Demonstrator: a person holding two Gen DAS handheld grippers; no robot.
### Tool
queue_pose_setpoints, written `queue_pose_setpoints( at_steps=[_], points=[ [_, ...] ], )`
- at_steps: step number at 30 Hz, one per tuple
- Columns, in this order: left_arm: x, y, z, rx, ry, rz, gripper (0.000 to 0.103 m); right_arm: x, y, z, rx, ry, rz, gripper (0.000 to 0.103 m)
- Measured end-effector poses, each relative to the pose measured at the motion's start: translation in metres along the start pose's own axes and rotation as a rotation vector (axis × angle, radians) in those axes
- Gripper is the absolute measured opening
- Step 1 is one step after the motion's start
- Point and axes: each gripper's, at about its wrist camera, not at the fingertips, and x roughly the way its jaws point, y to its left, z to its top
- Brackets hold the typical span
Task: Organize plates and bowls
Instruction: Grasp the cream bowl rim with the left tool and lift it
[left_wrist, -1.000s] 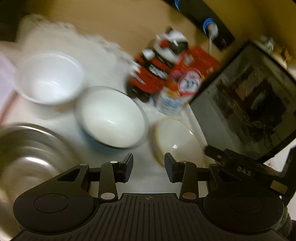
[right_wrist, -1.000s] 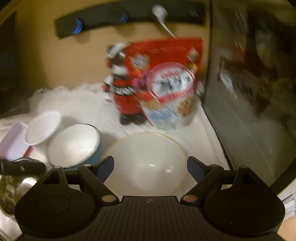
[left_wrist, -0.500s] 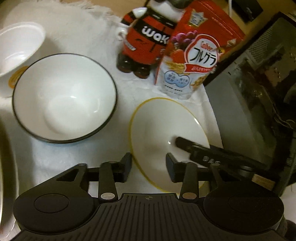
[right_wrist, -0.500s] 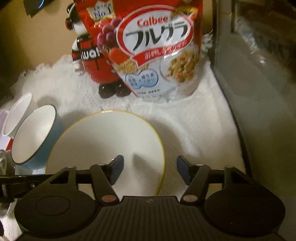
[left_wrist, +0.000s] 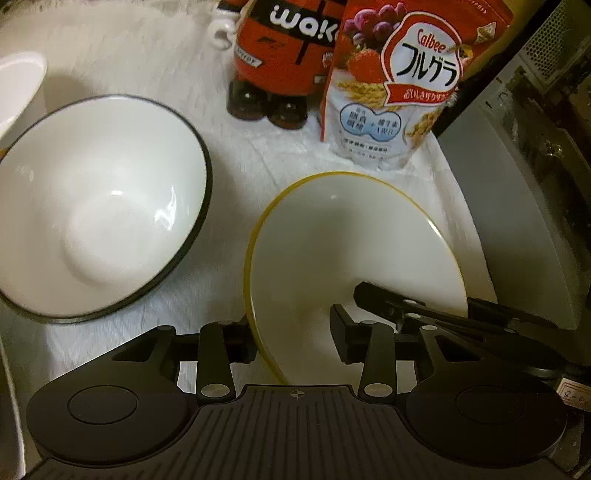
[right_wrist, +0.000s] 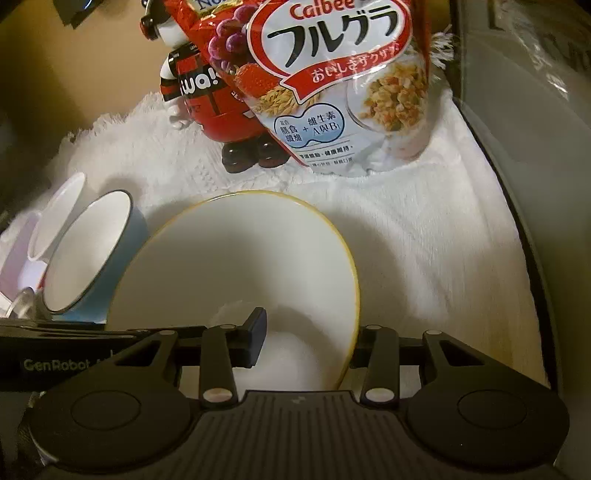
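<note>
A white bowl with a yellow rim (left_wrist: 354, 236) sits on a white cloth; it also shows in the right wrist view (right_wrist: 240, 258). My left gripper (left_wrist: 293, 332) straddles its near-left rim, one finger outside and one inside, with a gap. My right gripper (right_wrist: 306, 341) straddles its right rim the same way, still apart from it. A bigger white bowl with a dark rim and blue outside (left_wrist: 99, 206) stands to the left, also in the right wrist view (right_wrist: 85, 254). A small white bowl (left_wrist: 16, 88) is beyond it.
A red cereal bag (left_wrist: 399, 81) and a red and black figure mug (left_wrist: 280, 48) stand behind the bowls. A grey appliance (left_wrist: 524, 206) bounds the right side. A steel bowl edge (right_wrist: 22, 302) lies at far left.
Both grippers have moved forward and down onto the yellow-rimmed bowl, so each now has its rim between its fingers. The right fingers have narrowed.
</note>
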Motion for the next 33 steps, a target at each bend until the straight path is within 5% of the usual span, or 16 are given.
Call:
queue_pose_setpoints(
  at_steps=[15, 20, 28, 33],
  points=[
    [-0.068, 0.059, -0.065, 0.059, 0.073, 0.029, 0.041, -0.028, 0.08, -0.052, 0.001, 0.057, 0.072, 0.041],
    [-0.067, 0.074, -0.067, 0.043, 0.072, 0.004, 0.033, -0.025, 0.102, -0.06, -0.06, 0.023, 0.0, 0.044],
    [-0.059, 0.074, -0.064, 0.026, 0.119, 0.015, 0.033, -0.03, 0.098, -0.066, -0.003, 0.058, 0.026, 0.044],
    [-0.067, 0.076, -0.058, 0.037, 0.068, 0.046, 0.033, -0.028, 0.098, -0.073, -0.004, 0.111, 0.084, 0.044]
  ],
)
